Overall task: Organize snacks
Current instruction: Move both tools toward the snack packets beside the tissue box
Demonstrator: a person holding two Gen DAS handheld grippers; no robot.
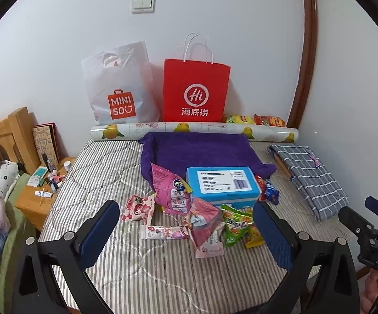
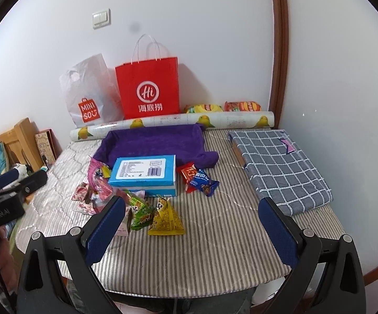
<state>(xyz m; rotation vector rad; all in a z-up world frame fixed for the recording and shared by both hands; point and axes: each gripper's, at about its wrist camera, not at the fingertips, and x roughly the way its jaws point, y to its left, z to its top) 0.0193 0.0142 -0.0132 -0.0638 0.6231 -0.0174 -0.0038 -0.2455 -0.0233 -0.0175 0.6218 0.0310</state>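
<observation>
A blue box (image 1: 223, 187) (image 2: 144, 174) lies on the striped table in front of a purple cloth (image 1: 199, 150) (image 2: 152, 141). Several snack packs surround it: pink bags (image 1: 171, 191) (image 2: 98, 183) at its left, a green pack (image 1: 234, 225) (image 2: 140, 210) and a yellow pack (image 2: 165, 221) in front, a red pack (image 2: 187, 174) and a blue pack (image 2: 204, 181) at its right. My left gripper (image 1: 186, 233) is open and empty, just short of the pink and green packs. My right gripper (image 2: 191, 229) is open and empty, near the yellow pack.
A red paper bag (image 1: 195, 91) (image 2: 148, 90) and a white Miniso bag (image 1: 118, 89) (image 2: 89, 96) stand at the wall behind a paper roll (image 1: 194, 130). Two chip bags (image 2: 223, 107) lie beside them. A folded checked cloth (image 2: 277, 164) lies right. A cluttered nightstand (image 1: 45, 183) stands left.
</observation>
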